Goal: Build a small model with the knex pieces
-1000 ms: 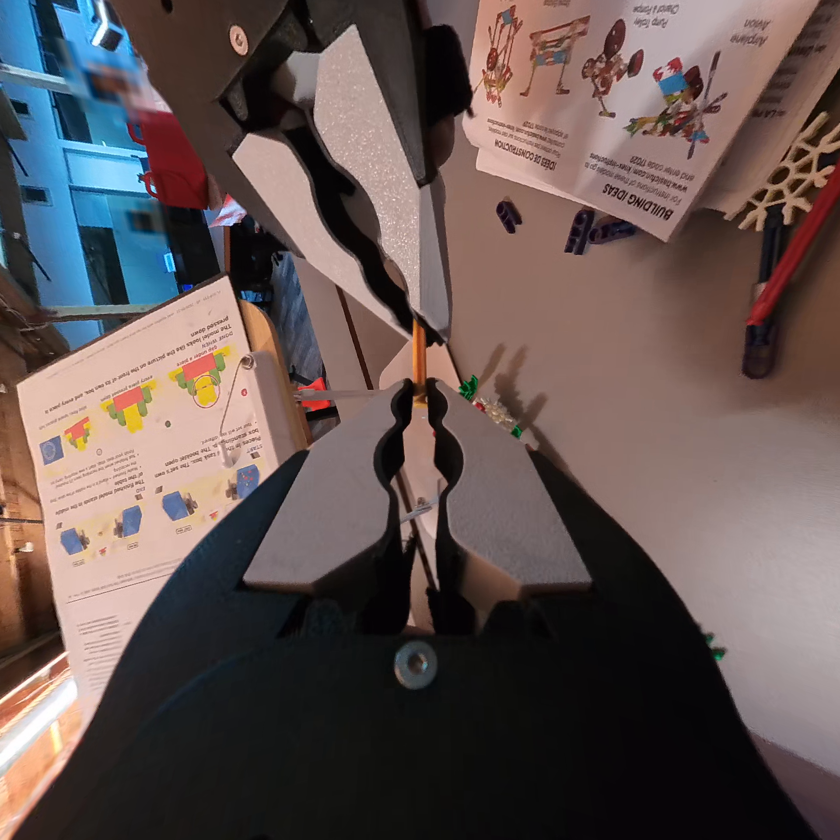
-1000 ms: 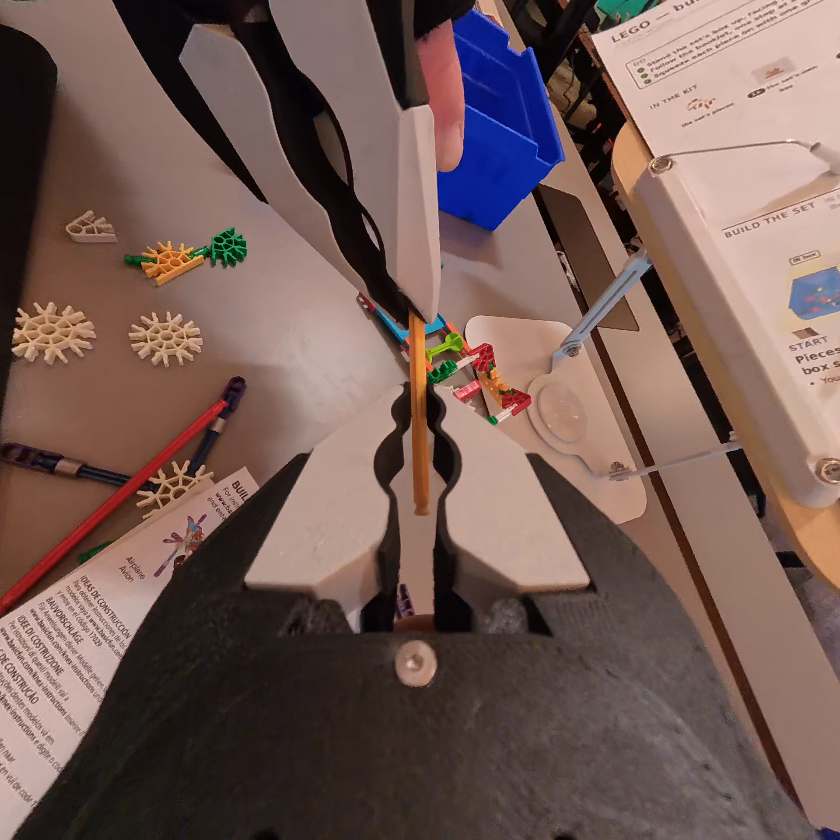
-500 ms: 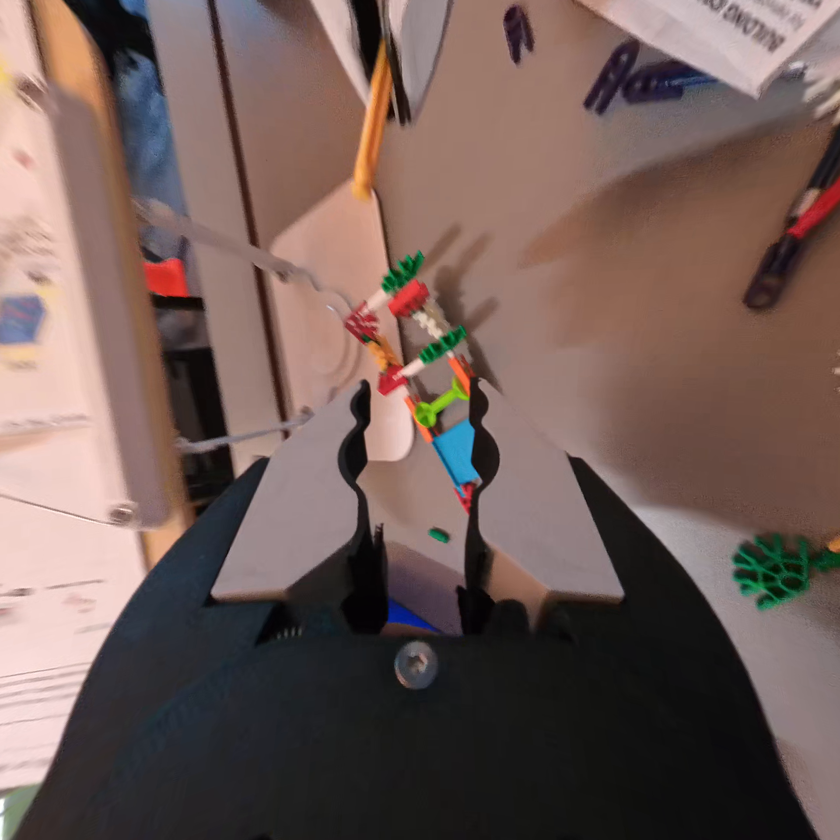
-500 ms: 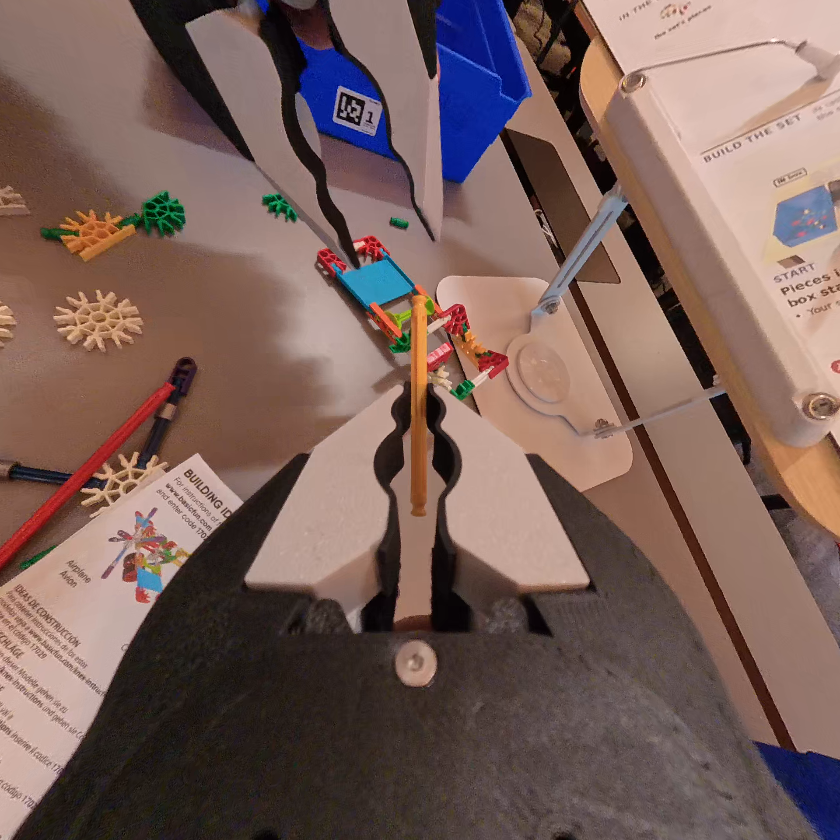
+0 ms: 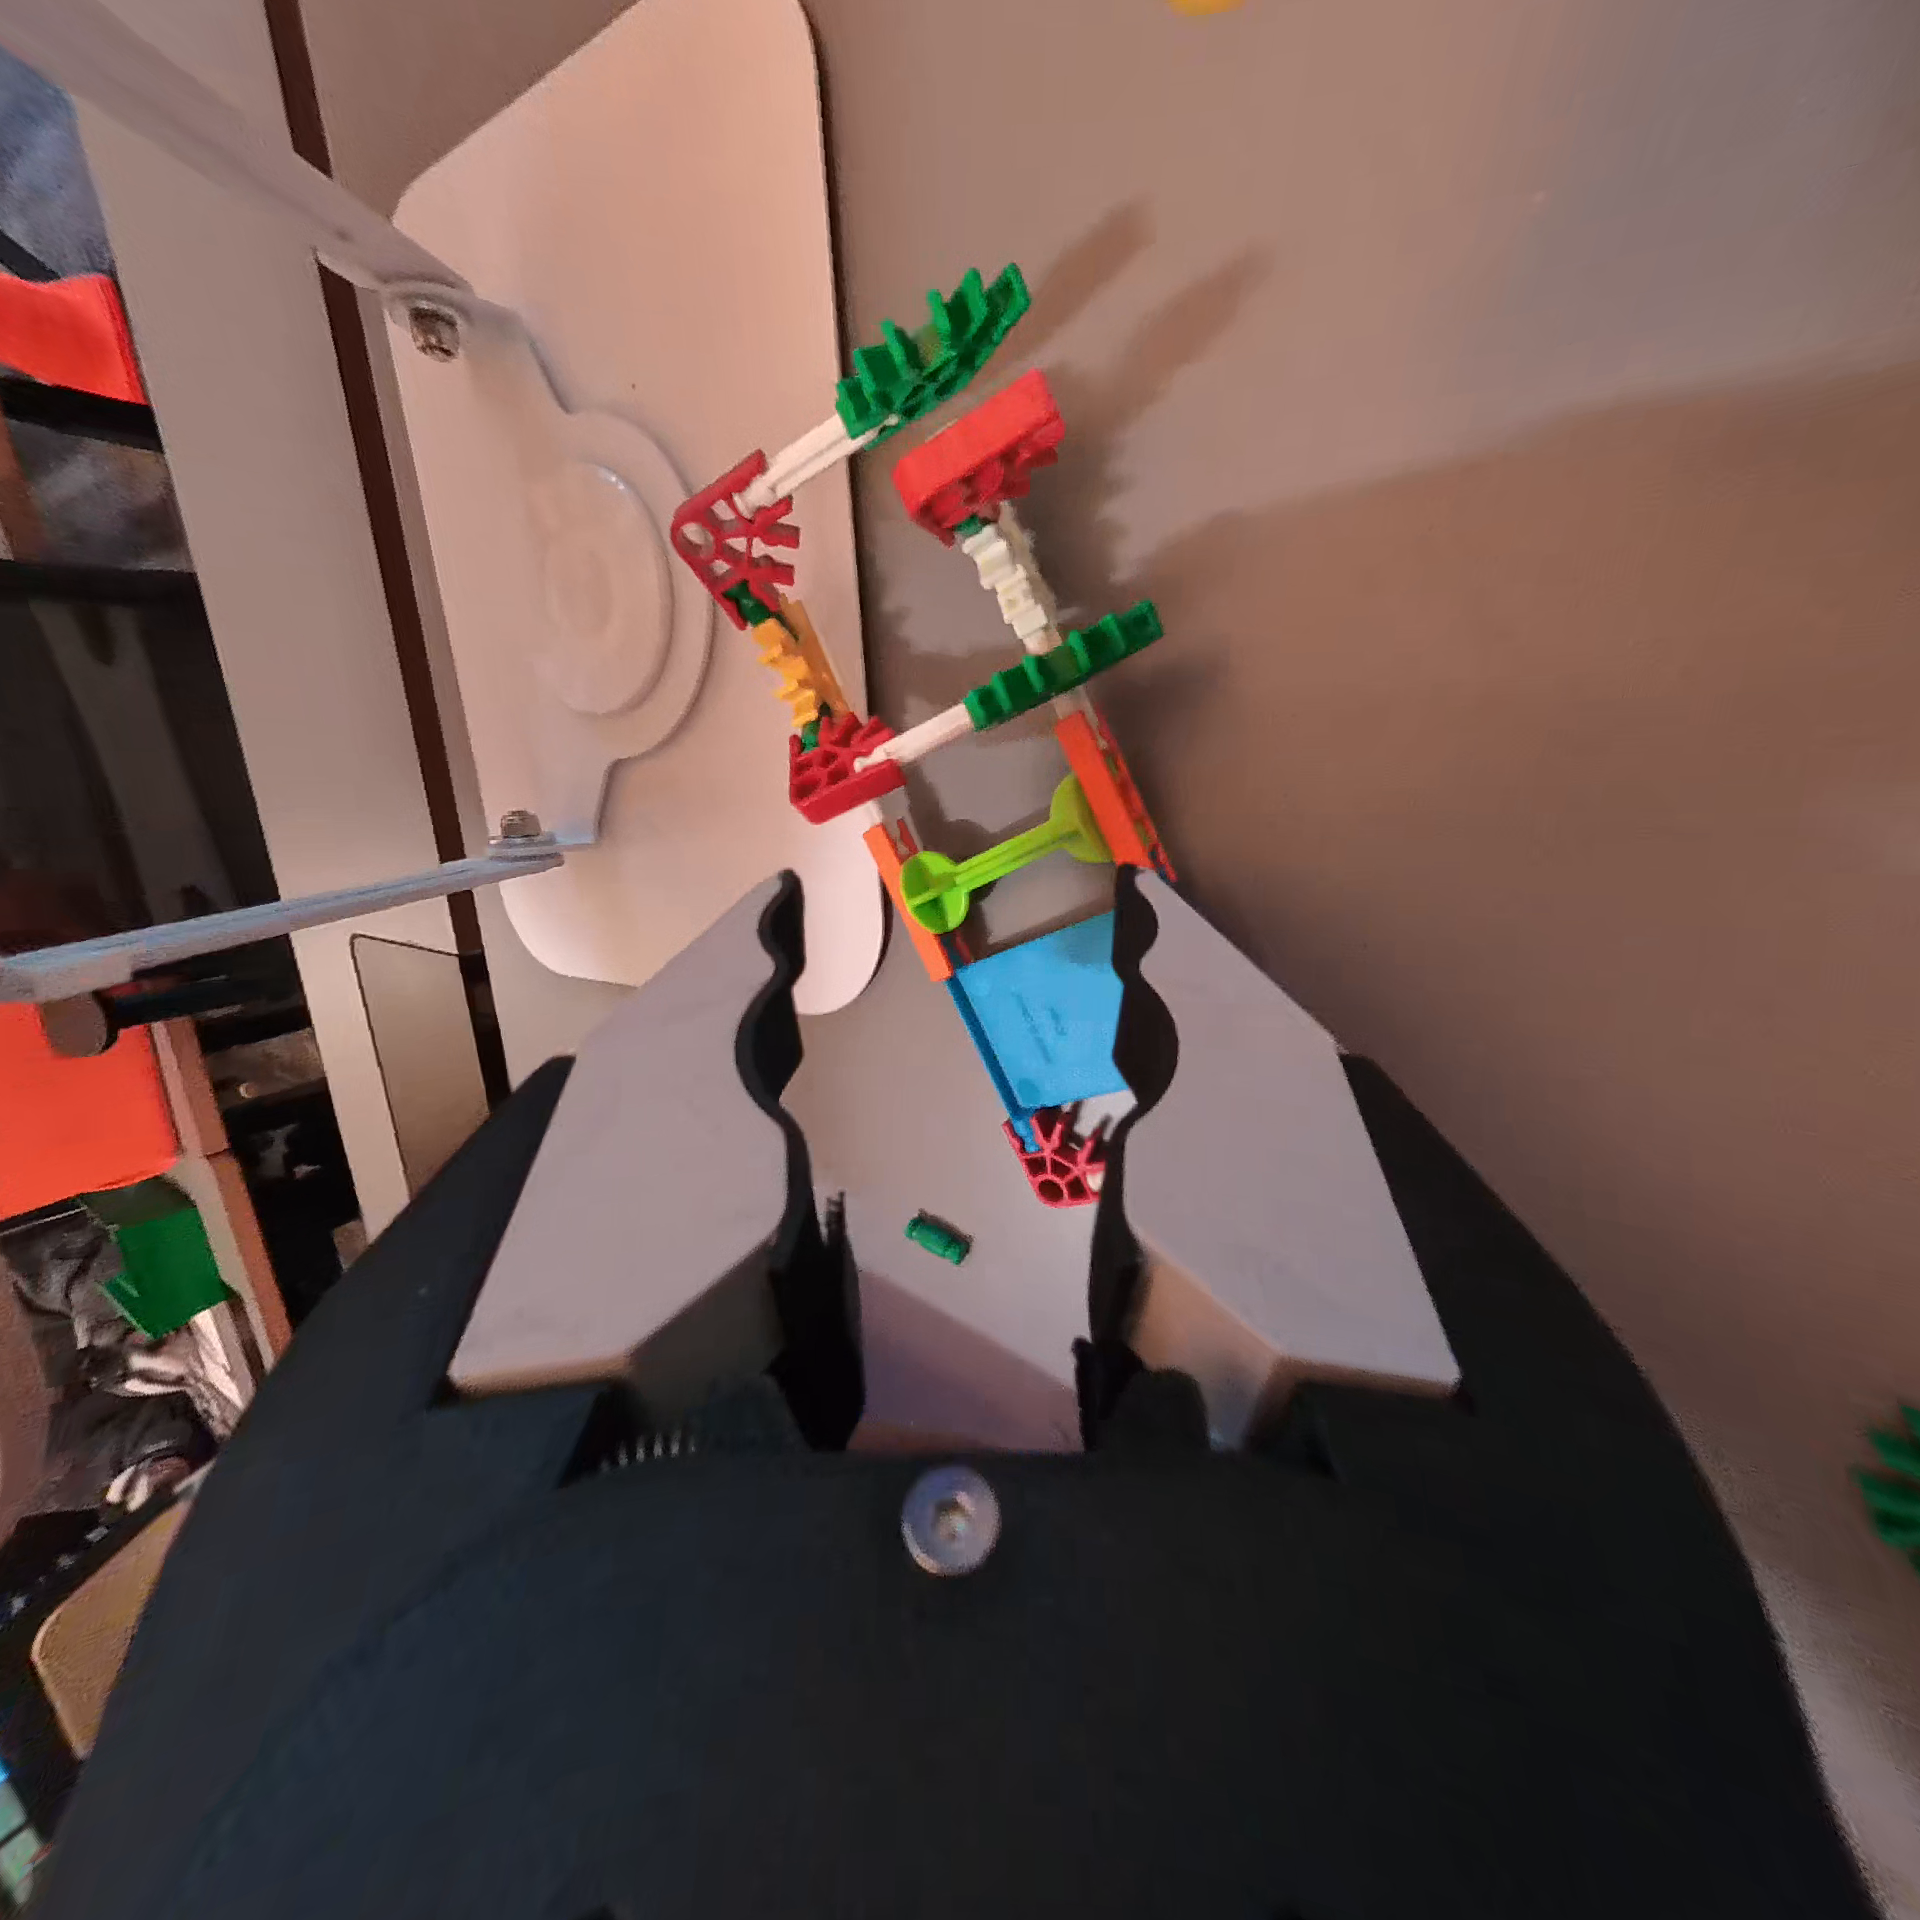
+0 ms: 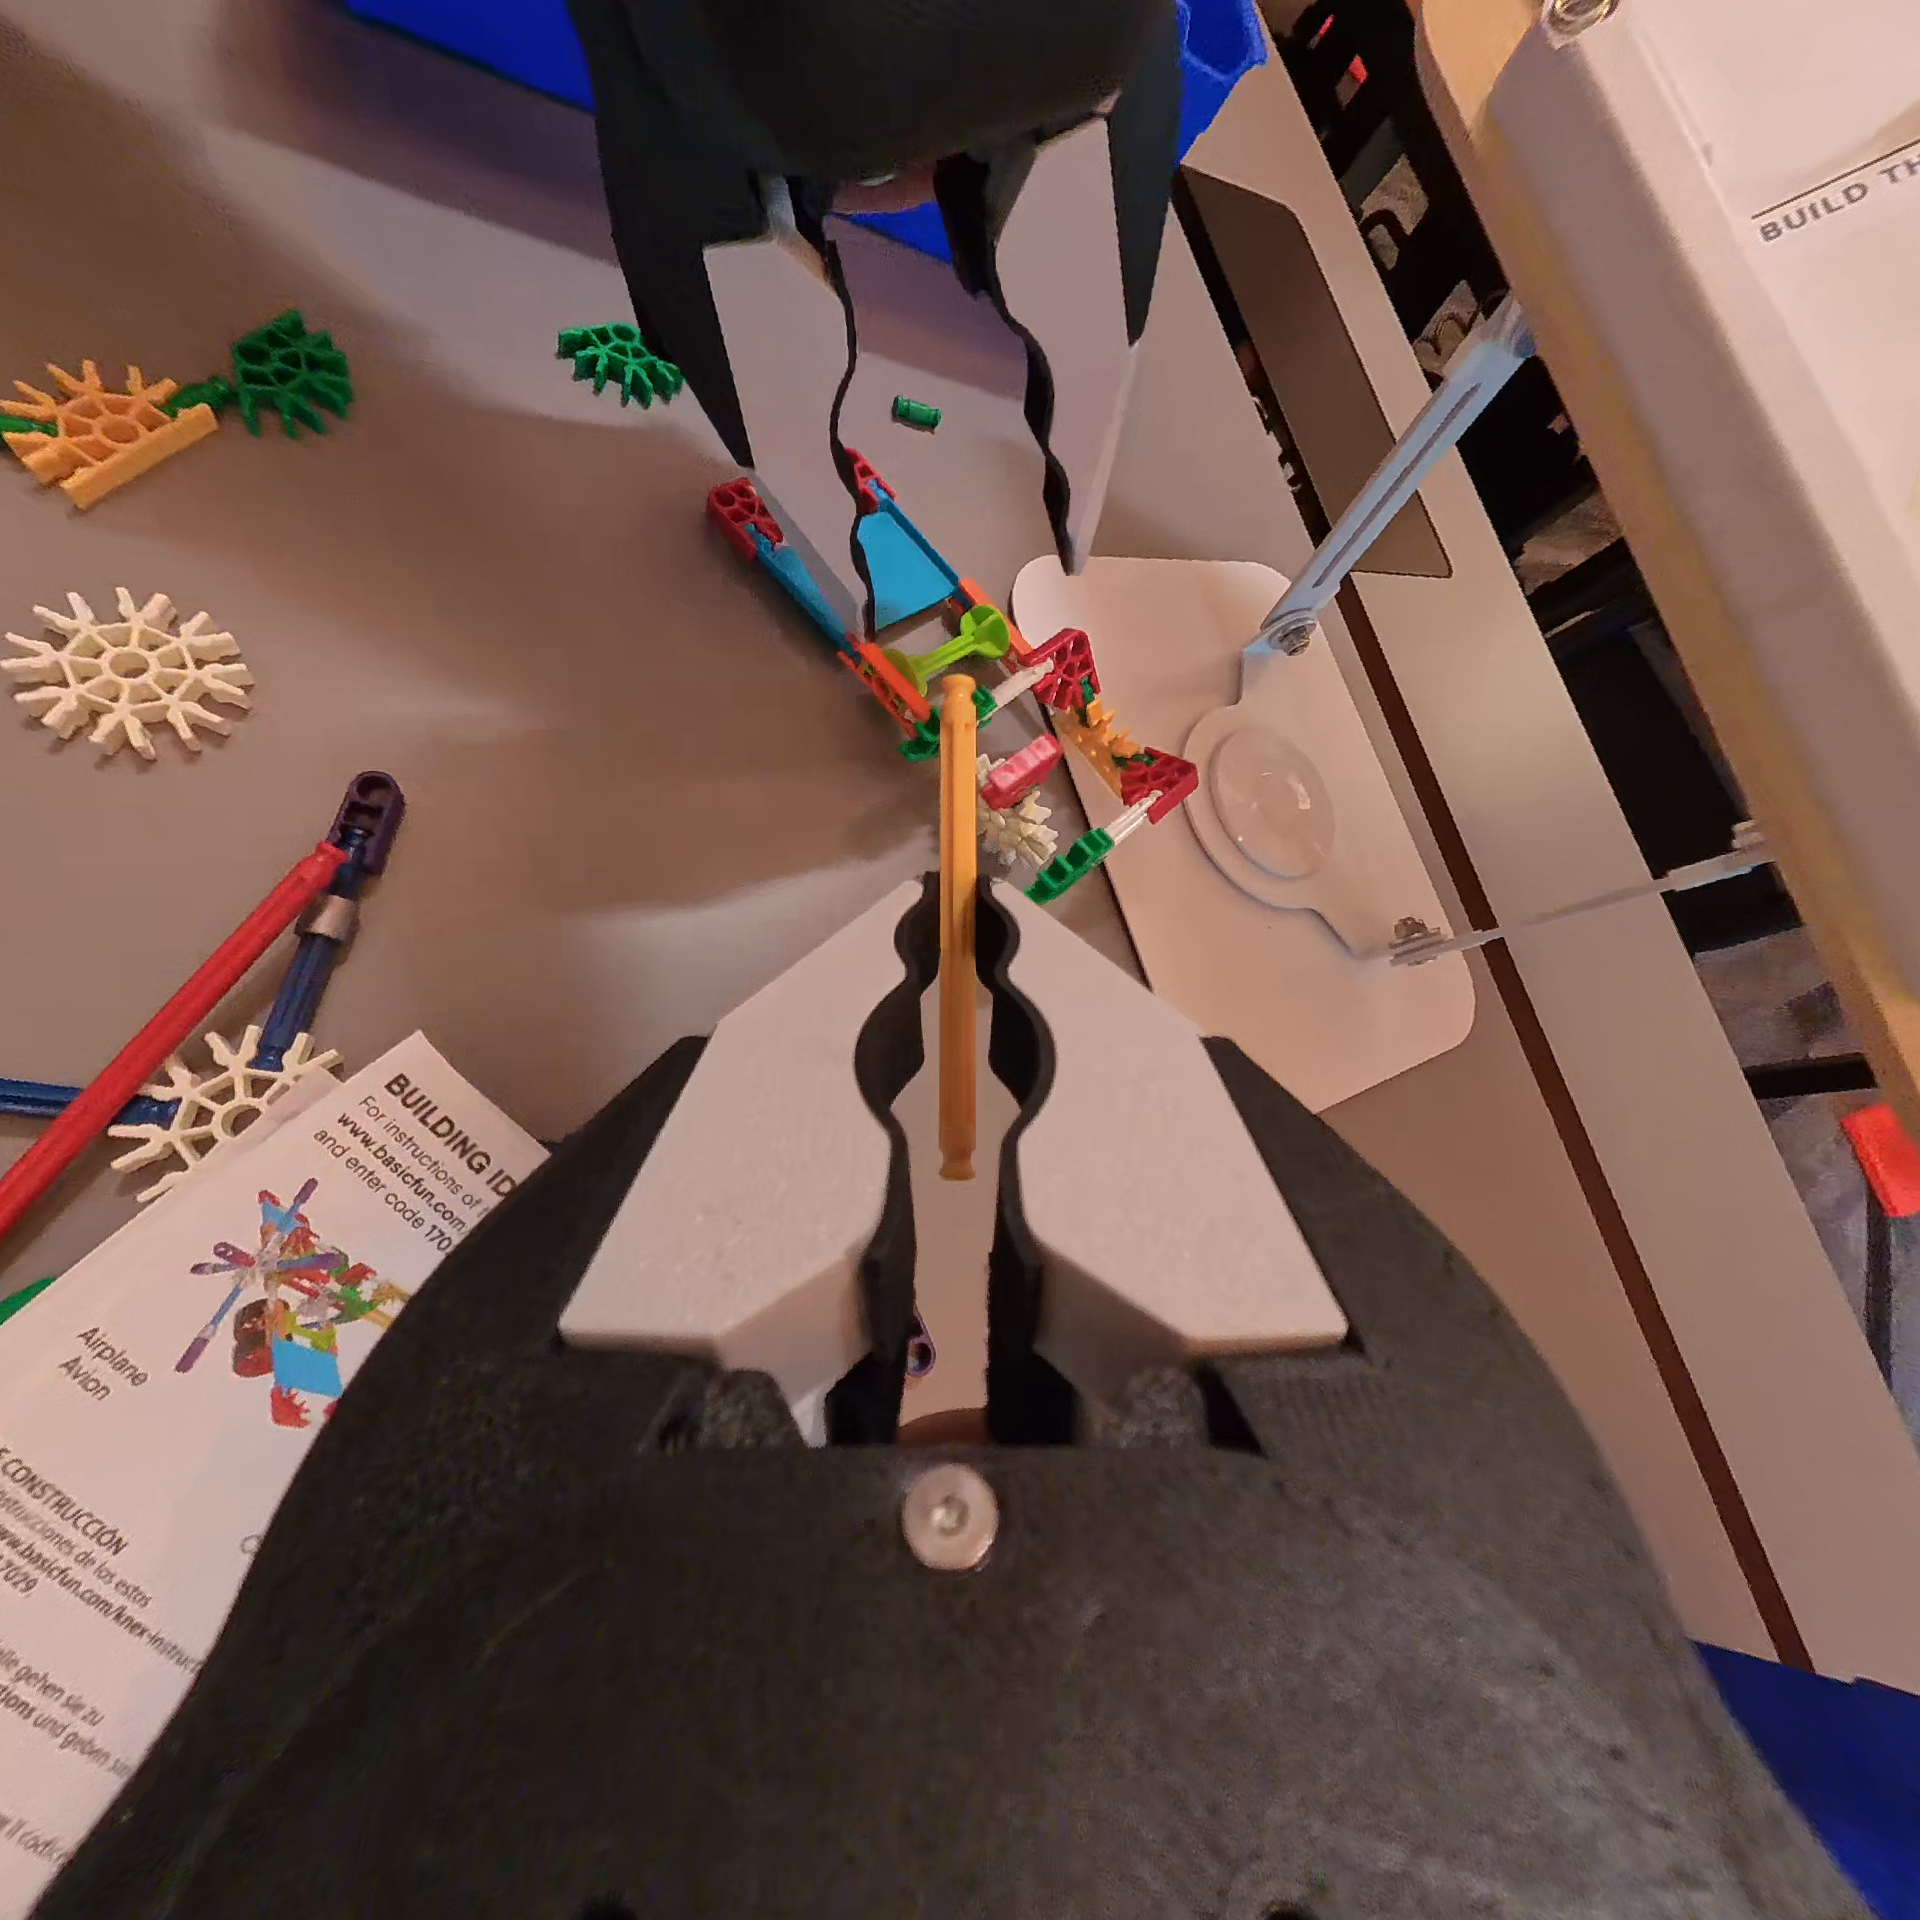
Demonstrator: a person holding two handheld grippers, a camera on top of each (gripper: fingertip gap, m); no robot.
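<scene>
My right gripper (image 6: 956, 888) is shut on a thin orange rod (image 6: 956, 1018), which points forward over a small colourful construction model (image 6: 1039, 769) lying on the grey table (image 6: 571, 779). My left gripper (image 5: 956, 894) is open, low over the model's near end. Its fingers stand either side of the blue panel (image 5: 1044, 1023), and the right finger (image 5: 1226, 1091) overlaps the panel's edge. A lime green spool (image 5: 992, 862) lies just ahead of the tips. The left gripper also shows in the right wrist view (image 6: 961, 587), open over the blue panel. A tiny green piece (image 5: 937, 1238) lies between its fingers.
A white plate with a clear dome and metal struts (image 5: 623, 312) lies beside the model. An instruction booklet (image 6: 208, 1351), a red rod (image 6: 177, 1018), white snowflake connectors (image 6: 130, 670) and orange and green connectors (image 6: 114, 426) lie to the left. A blue bin (image 6: 1216, 62) stands behind. Some 12 centimeters of space lies between my two pairs of fingers.
My left gripper let go of the orange rod's far end, opened wide and moved down to the model's blue panel. My right gripper kept the rod and shifted slightly.
</scene>
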